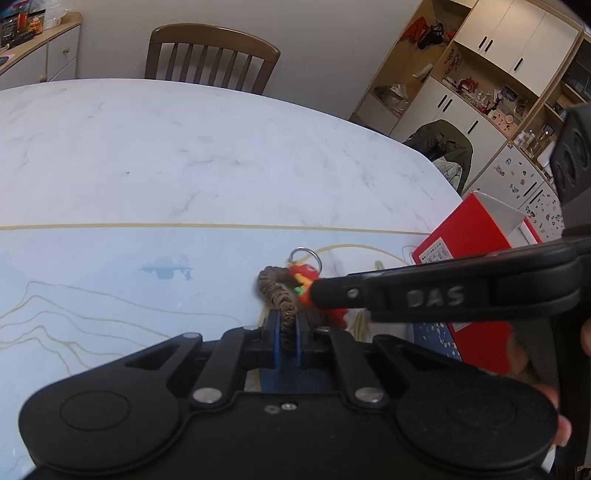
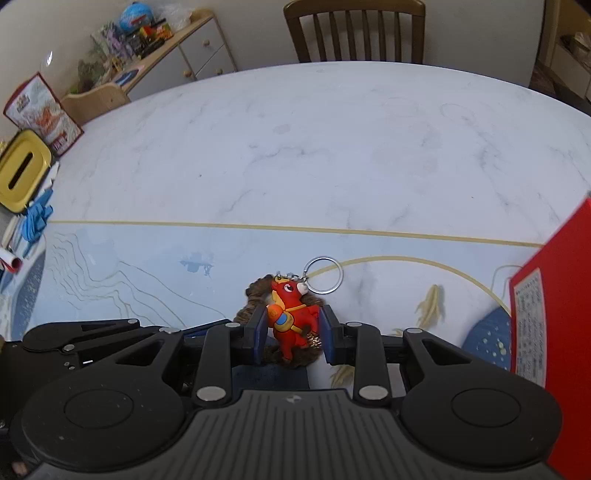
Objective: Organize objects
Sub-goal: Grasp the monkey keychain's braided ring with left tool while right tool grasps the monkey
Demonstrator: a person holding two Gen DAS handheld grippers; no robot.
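Observation:
A brown coiled hair tie [image 1: 275, 290] lies on the marble table, and my left gripper [image 1: 287, 338] is shut on its near end. A red toy keychain [image 2: 293, 319] with a metal ring [image 2: 323, 275] rests on the hair tie [image 2: 255, 308]. My right gripper [image 2: 293, 332] has its blue pads [image 2: 260, 334] on either side of the toy, close to it, and I cannot tell if they press it. In the left wrist view the right gripper's finger [image 1: 340, 295] covers part of the toy [image 1: 304, 277].
A red box [image 1: 476, 236] stands at the right, also at the right edge of the right wrist view [image 2: 554, 332]. A yellow tissue box [image 2: 20, 173], blue items [image 2: 37, 218] and a printed carton [image 2: 40, 110] sit at the table's left. Wooden chair [image 2: 354, 29] beyond.

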